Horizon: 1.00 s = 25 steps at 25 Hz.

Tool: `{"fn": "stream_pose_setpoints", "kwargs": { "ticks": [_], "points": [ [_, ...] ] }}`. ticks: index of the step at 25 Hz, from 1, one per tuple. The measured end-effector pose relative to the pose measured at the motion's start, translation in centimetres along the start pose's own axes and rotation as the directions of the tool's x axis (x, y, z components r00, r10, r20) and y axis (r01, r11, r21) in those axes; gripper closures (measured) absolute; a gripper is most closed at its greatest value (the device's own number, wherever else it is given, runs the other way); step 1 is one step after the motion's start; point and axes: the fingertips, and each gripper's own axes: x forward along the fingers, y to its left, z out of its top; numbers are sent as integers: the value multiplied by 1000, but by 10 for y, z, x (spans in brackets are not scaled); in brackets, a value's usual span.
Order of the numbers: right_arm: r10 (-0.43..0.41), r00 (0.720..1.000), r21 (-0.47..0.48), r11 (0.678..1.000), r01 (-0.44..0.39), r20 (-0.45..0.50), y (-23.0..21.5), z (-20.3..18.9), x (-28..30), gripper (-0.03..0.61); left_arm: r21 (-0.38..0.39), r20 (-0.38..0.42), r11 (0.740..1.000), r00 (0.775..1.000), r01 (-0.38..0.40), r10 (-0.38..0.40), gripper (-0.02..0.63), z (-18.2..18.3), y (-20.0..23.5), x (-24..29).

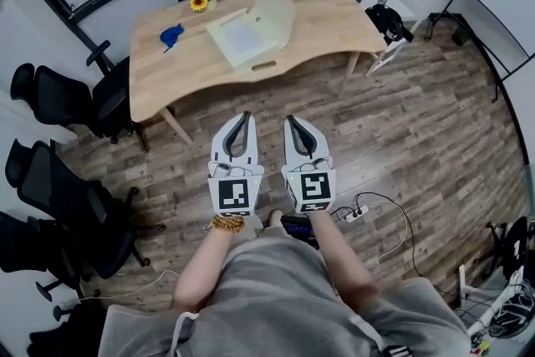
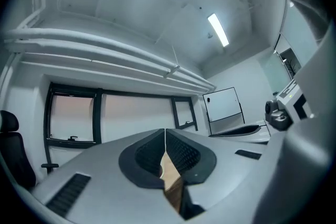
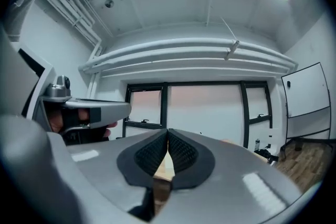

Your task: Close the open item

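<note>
Well ahead of me, the box [image 1: 242,38] sits open near the middle of the table [image 1: 326,21], its pale lid [image 1: 274,11] raised and leaning toward the far right, the shallow base lying flat on the wood toward the near edge. Left of the box, apart from it, lies a small blue thing [image 1: 171,35], and beyond that, near the far edge, a little bunch of flowers [image 1: 199,0] with a yellow head. Neither of my tools is near any of this — both hang over the plank floor [image 1: 418,113], well short of the table. My left gripper [image 1: 242,116] and right gripper [image 1: 292,123] are side by side, close together and pointing level toward the table. Each gripper view shows its dark ribbed pads pressed together with nothing between them; only a sliver of tan wood shows in the notch behind the tips. So both tools are fully closed and empty. In the right gripper view the left tool shows at the left edge, with fingers wrapped round its handle. Black office chairs [image 1: 58,96] crowd the floor left of the table, and a white chair [image 1: 397,0] stands off the table's right end. A power strip [image 1: 355,213] with its cable lies on the floor just right of my right arm.
</note>
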Motion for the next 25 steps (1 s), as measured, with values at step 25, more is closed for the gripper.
{"fn": "stream_pose_setpoints", "kwargs": {
  "ticks": [25],
  "points": [
    [-122, 992, -146, 982, 117, -22, -58, 1, 141, 567, -131, 32, 991, 999, -6, 10, 604, -46, 83, 147]
  ]
}}
